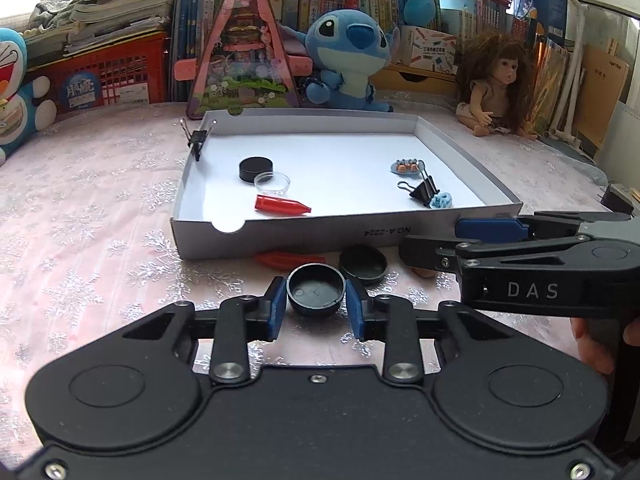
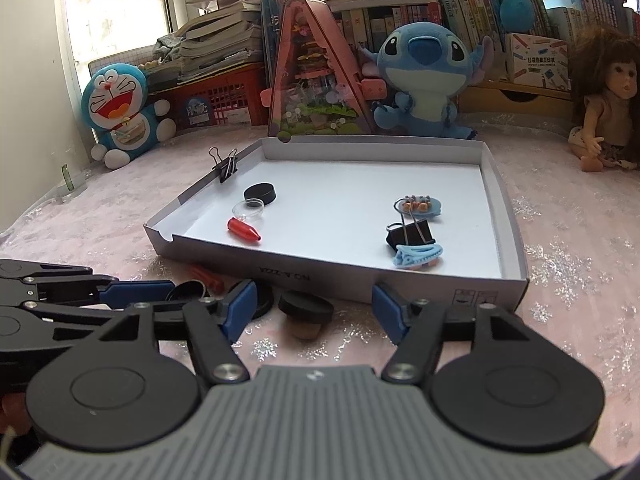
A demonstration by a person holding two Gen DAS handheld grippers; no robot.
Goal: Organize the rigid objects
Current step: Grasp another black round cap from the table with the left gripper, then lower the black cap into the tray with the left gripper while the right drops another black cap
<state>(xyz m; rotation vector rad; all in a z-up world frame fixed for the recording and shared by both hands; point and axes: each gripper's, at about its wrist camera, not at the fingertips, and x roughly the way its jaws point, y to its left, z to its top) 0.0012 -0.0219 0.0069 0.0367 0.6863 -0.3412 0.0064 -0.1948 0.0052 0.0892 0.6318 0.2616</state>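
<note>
In the left wrist view my left gripper (image 1: 316, 300) is shut on a small black round cap (image 1: 316, 289) that sits open side up on the pink cloth, just in front of the white shallow box (image 1: 280, 238). Behind it lie a second black lid (image 1: 363, 265) and a red cone-shaped piece (image 1: 288, 260). My right gripper (image 2: 314, 306) stands open, with a black-topped cork stopper (image 2: 306, 309) on the cloth between its fingers, untouched. The box (image 2: 440, 284) holds a black cap (image 2: 260, 193), a clear lid (image 2: 248, 208), a red cone (image 2: 243, 231), a black binder clip (image 2: 410, 234) and a blue clip (image 2: 418, 255).
A small plate of miniature food (image 2: 420, 205) also lies in the box, and another binder clip (image 2: 225, 166) grips its left wall. Plush toys (image 2: 424, 80), a pink triangular case (image 2: 316, 76), a doll (image 2: 608, 96) and stacked books line the back. A hand (image 1: 592, 344) holds the right gripper.
</note>
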